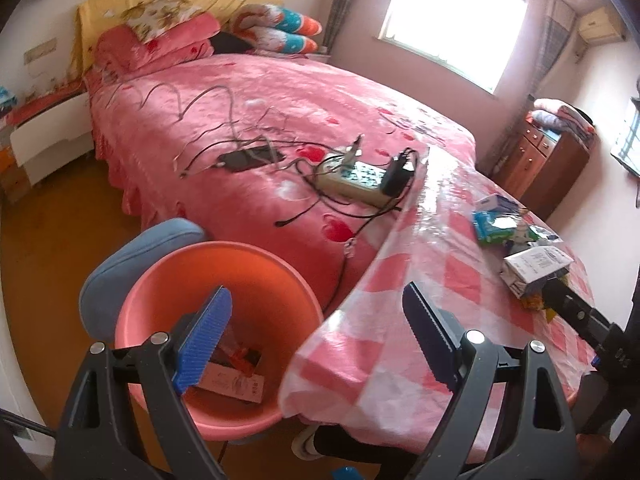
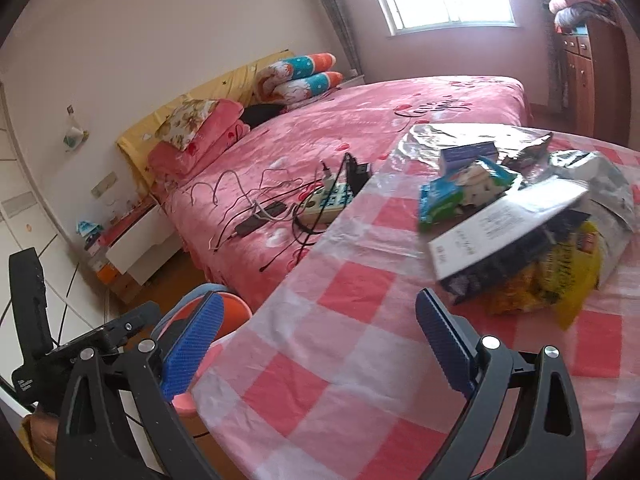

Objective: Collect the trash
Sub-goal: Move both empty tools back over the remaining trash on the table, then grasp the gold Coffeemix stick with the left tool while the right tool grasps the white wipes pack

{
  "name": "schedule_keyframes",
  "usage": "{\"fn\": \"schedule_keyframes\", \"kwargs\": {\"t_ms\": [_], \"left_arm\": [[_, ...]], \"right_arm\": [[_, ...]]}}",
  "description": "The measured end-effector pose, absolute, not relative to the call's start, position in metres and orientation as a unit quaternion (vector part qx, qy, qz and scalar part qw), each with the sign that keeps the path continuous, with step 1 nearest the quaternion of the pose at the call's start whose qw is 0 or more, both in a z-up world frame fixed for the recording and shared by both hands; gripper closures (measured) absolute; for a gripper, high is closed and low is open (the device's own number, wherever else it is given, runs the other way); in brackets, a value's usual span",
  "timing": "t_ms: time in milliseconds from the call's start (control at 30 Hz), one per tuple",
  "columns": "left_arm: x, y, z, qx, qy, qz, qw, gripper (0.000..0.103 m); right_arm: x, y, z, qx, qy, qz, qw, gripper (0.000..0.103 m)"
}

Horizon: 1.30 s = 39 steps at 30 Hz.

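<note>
Closest to the two cameras, both claws stand released and grasp nothing: the left gripper (image 1: 316, 334) hangs over the near rim of the round salmon-pink plastic basin (image 1: 168, 276), and the right gripper (image 2: 320, 344), its jaws opening with nothing between them, faces across the pink-and-white checked plastic tablecloth (image 2: 340, 320). A pale printed carton (image 1: 234, 380) already lies at the bottom of the basin, so part of the collecting looks done. Beyond the right gripper's blue ribbed pads (image 2: 444, 340) sits the remaining trash: a white flat cardboard box (image 2: 504, 224) leaning on a yellow crinkled snack bag (image 2: 560, 280), a green-and-white wrapper (image 2: 460, 196), a small blue-and-white carton (image 2: 468, 154) and a silver foil bag (image 2: 596, 176). The step in hand seems to be the right hand's reach for this pile; taking the stiff box by its near edge should go best, since the slack bags beneath may slide or drag along on the slick cloth. Farther off, a bed with a pink heart-printed cover (image 1: 260, 92) carries a beige power strip (image 1: 352, 182) and tangled cables (image 1: 224, 120). At the far end are folded quilts (image 1: 160, 40), a bright window (image 1: 460, 20) and a brown wooden cabinet (image 1: 536, 160).
</note>
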<state>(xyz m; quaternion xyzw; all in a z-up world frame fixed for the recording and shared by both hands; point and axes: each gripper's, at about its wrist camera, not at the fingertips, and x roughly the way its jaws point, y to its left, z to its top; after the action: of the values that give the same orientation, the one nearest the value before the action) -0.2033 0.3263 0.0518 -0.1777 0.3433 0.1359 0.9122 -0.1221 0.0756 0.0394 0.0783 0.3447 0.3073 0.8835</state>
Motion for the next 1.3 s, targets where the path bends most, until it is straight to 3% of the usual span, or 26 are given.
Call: {"fn": "schedule_keyframes", "kwargs": {"t_ms": [467, 933, 1300], "left_arm": [[-0.162, 0.254, 0.089, -0.121, 0.321, 0.076, 0.936, 0.015], [-0.031, 0.121, 0.144, -0.011, 0.325, -0.077, 0.943, 0.015], [0.11, 0.041, 0.1, 0.061, 0.425, -0.114, 0.896, 0.015]], "right_arm": [[-0.11, -0.006, 0.05, 0.133, 0.335, 0.261, 0.896, 0.008], [-0.037, -0.161, 0.062, 0.204, 0.346, 0.145, 0.904, 0.008], [0.028, -0.223, 0.029, 0.262, 0.378, 0.131, 0.878, 0.009]]}}
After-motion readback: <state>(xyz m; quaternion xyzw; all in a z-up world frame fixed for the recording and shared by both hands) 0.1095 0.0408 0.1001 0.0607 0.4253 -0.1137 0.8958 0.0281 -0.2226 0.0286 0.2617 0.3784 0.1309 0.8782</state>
